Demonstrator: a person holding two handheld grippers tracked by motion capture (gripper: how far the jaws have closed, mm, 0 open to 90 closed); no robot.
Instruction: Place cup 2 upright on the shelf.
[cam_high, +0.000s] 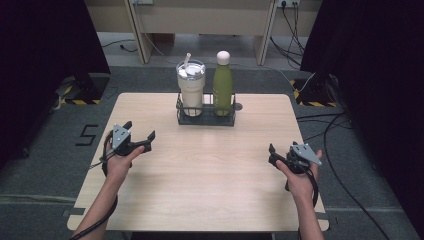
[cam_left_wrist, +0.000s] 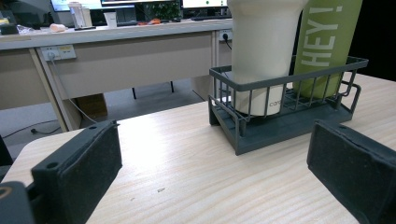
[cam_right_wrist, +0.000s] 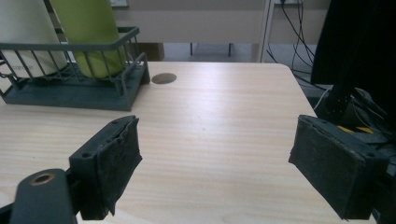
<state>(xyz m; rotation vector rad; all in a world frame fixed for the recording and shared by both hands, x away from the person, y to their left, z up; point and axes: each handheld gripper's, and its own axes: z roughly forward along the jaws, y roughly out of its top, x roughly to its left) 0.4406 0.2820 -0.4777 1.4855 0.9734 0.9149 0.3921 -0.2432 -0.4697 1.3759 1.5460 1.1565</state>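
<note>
High view: a wooden bench carries a dark wire rack at its far middle. In the rack stand a cream tumbler with a straw, on the left, and a green bottle on the right, side by side. The left hand-held gripper sits over the bench's left part, jaws spread wide and empty, well apart from the rack. The right hand-held gripper sits over the right part, also empty; its jaws seem apart here.

Left gripper view: the two black jaws stand wide, nothing between them. Beyond them the rack rests on the bench, holding the tumbler and, behind it to the right, the bottle lettered "HEY!".

Right gripper view: the jaws are wide and hold nothing. The rack lies at the upper left with the bottle and tumbler in it. A dark round spot marks the bench just beside the rack.
</note>
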